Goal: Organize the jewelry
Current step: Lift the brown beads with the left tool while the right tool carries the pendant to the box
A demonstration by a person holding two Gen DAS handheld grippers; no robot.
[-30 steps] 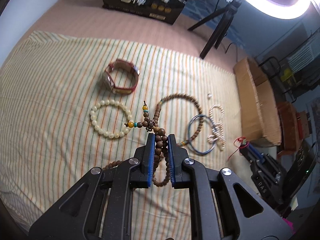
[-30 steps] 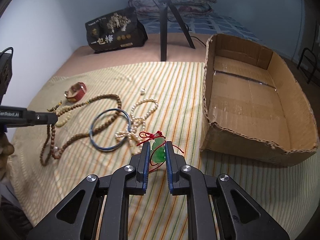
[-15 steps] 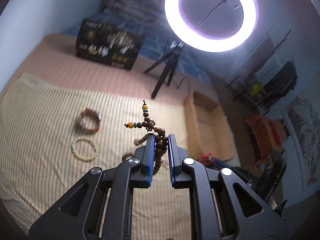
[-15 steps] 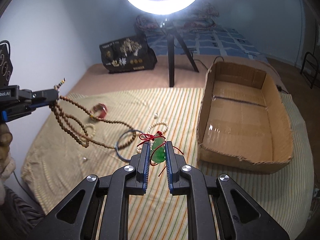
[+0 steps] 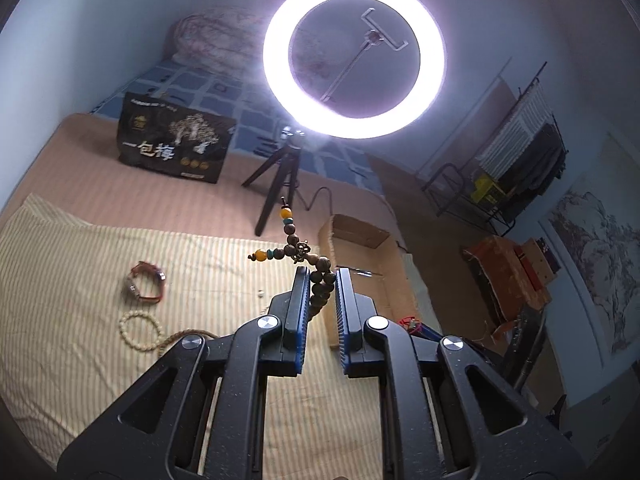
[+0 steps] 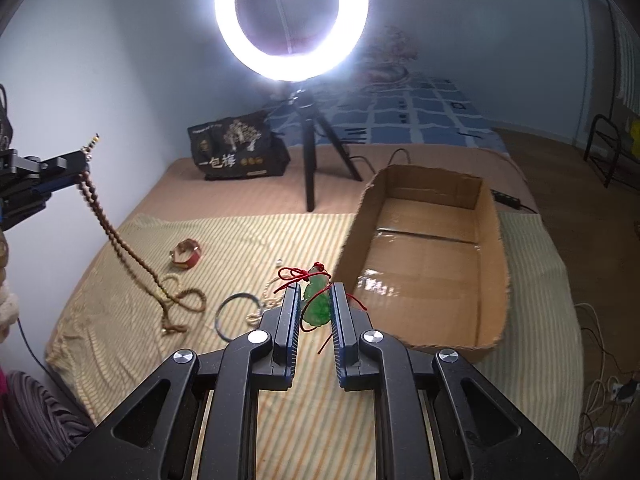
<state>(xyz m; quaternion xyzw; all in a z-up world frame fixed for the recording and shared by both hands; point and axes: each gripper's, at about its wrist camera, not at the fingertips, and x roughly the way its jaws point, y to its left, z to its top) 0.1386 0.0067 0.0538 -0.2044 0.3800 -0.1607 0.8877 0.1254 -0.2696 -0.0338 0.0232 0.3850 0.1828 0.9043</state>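
Note:
My left gripper is shut on a brown wooden bead necklace and holds it high above the striped cloth. In the right wrist view the necklace hangs from the left gripper, its lower end trailing on the cloth. My right gripper is shut on a green jade pendant with red cord, held in the air left of the open cardboard box. A red watch, a cream bead bracelet, a blue bangle and a pearl strand lie on the cloth.
A ring light on a tripod stands behind the cloth. A black printed bag sits at the back left. A metal rack and a floor cable are off to the right.
Both grippers have risen with their loads. The bead necklace has lifted off the cloth except its lower end, and the pendant has come up level with the box wall.

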